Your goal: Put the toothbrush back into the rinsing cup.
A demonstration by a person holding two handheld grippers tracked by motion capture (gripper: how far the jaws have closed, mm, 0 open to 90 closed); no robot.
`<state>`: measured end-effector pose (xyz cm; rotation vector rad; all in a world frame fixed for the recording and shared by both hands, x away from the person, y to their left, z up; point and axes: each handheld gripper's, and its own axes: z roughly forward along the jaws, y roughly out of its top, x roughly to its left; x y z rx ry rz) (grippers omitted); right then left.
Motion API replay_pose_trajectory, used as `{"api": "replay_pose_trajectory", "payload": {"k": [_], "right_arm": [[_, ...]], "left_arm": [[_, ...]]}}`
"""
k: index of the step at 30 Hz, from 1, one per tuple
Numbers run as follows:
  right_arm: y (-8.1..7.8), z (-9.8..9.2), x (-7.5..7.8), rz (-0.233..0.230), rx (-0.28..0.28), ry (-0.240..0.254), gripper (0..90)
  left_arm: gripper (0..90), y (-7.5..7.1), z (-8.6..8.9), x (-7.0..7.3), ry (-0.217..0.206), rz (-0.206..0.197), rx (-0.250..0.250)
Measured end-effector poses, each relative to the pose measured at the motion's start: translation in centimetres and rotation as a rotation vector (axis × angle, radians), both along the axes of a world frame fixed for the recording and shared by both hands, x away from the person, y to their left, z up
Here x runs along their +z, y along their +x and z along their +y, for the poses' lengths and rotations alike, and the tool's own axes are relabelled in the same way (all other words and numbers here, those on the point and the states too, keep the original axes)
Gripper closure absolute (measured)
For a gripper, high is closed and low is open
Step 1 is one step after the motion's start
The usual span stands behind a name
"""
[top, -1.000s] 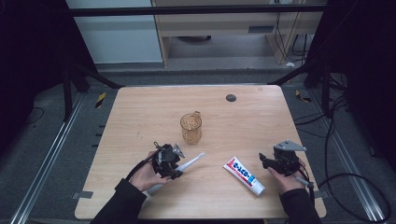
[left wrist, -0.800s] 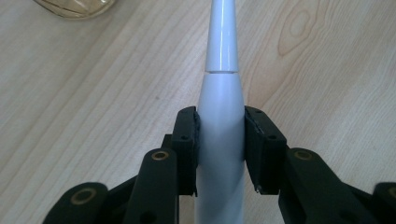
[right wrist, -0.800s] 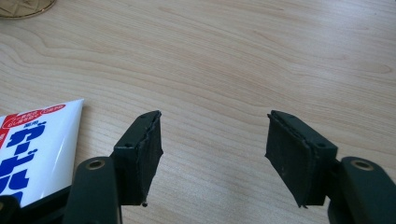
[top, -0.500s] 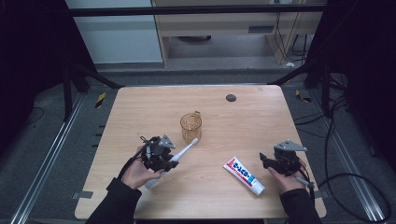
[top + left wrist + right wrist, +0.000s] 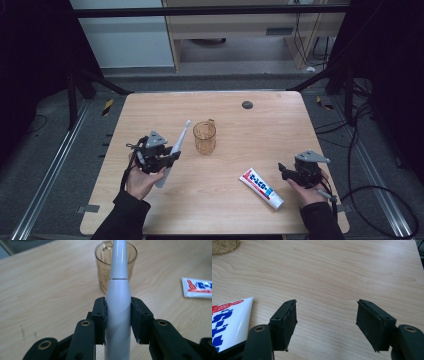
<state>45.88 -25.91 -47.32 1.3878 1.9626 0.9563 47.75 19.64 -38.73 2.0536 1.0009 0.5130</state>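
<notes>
A white electric toothbrush (image 5: pixel 173 151) is held in the left gripper (image 5: pixel 159 159), its thick handle clamped between the two black fingers (image 5: pixel 100 315), as seen in the left gripper view. The toothbrush is lifted clear of the surface (image 5: pixel 150 115) and tilted, with its brush head up and toward the far edge, and its lower end near the person's left hand (image 5: pixel 140 180). Its neck is seen just beside an amber glass cup (image 5: pixel 204 137), which stands upright near the middle of the surface; no touch between them can be made out.

A toothpaste tube (image 5: pixel 261 188) lies flat near the front right part of the surface, well apart from the cup. The right gripper (image 5: pixel 289 172) is held just beside the tube's right end, close to the right edge. Its fingers (image 5: pixel 284 322) stand wide apart and have just been opening further, with nothing between them; bare wood is seen in the gap, and the tube lies off to one side of it.

A small dark round mark (image 5: pixel 247 105) is seen near the far edge of the surface.
</notes>
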Motion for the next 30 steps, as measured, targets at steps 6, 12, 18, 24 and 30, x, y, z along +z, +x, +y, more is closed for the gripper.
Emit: {"api": "replay_pose_trajectory", "payload": {"k": [6, 12, 18, 24, 30], "right_arm": [[0.0, -0.1, -0.1, -0.005, -0.004, -0.003, 31.8], [0.1, -0.1, -0.1, -0.005, -0.007, -0.001, 29.5], [0.1, -0.2, -0.1, -0.011, -0.01, 0.01, 27.2], [0.1, -0.4, -0.1, -0.015, -0.02, 0.012, 25.5], [0.1, -0.4, -0.1, -0.017, -0.019, 0.015, 25.0]], "left_arm": [[66.8, 0.2, 1.1, 0.9, -0.062, -0.072, 0.066], [66.8, 0.8, 1.0, 1.7, -0.118, -0.136, 0.109], [66.8, 2.1, 0.3, 2.0, -0.165, -0.16, 0.143], [66.8, 3.4, 0.1, 2.5, -0.207, -0.198, 0.165], [66.8, 4.4, 0.2, 2.9, -0.278, -0.256, 0.218]]}}
